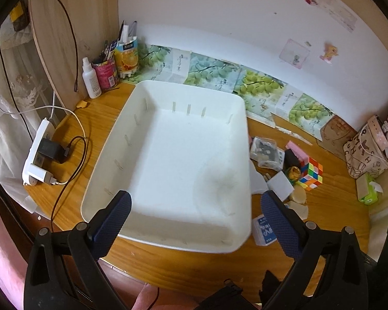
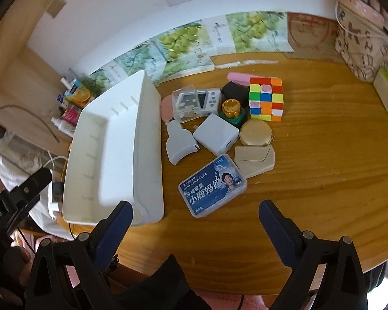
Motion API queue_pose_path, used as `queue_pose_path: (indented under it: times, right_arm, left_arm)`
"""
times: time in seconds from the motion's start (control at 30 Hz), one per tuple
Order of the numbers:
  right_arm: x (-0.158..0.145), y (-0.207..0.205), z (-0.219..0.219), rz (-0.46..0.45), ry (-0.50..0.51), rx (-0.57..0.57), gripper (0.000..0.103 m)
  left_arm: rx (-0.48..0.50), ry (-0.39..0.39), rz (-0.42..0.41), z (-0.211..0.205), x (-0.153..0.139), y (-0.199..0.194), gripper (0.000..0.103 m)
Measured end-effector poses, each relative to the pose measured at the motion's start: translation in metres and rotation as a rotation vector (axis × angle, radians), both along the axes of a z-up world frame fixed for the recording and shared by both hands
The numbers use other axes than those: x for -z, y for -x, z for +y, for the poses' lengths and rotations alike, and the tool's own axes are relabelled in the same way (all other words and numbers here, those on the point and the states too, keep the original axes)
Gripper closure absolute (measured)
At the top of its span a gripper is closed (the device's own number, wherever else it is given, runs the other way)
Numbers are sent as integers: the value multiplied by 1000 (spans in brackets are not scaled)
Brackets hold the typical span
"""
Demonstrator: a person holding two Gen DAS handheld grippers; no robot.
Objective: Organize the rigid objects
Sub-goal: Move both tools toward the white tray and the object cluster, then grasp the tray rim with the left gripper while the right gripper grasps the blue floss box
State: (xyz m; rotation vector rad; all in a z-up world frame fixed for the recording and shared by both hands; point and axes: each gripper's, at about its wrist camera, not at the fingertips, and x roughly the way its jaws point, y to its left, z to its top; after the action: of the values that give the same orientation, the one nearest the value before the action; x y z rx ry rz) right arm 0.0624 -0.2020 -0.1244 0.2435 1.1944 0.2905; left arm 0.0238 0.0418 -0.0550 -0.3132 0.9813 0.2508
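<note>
Your bench (image 2: 310, 155) fills the lower and right part of the right wrist view, and nothing on it looks sorted yet. The white bin (image 1: 168, 155) takes up the centre of the left wrist view and is empty (only a faint smudge shows on its floor), so the whole task is left to do, by my reading.

Just right of the bin, at the centre of the right view, sits the cluster to be moved: the Rubik's cube (image 2: 266, 99) at its upper right, the blue floss box (image 2: 212, 185) nearest you, the white charger (image 2: 216, 133) in the middle, a round gold compact (image 2: 256, 132) touching a beige envelope-shaped case (image 2: 254, 160), and a gold-capped green jar (image 2: 232, 112).

Your left tongs (image 1: 195, 215) hang wide over the bin's near rim, holding nothing. Your right tongs (image 2: 195, 218) are equally wide, empty, just below the floss box.
</note>
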Motion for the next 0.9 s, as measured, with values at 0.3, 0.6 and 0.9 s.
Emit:
queue_pose_path:
  times: [0.3, 0.6, 0.9]
  right_arm:
    - [16, -18, 11, 106, -47, 137, 5]
    - [42, -28, 11, 236, -86, 294, 5]
    - [72, -35, 13, 361, -65, 438, 5]
  left_arm:
    - [-8, 38, 36, 54, 13, -19, 3]
    - [-113, 70, 168, 113, 48, -27, 9]
    - [-164, 158, 331, 150, 90, -26, 28]
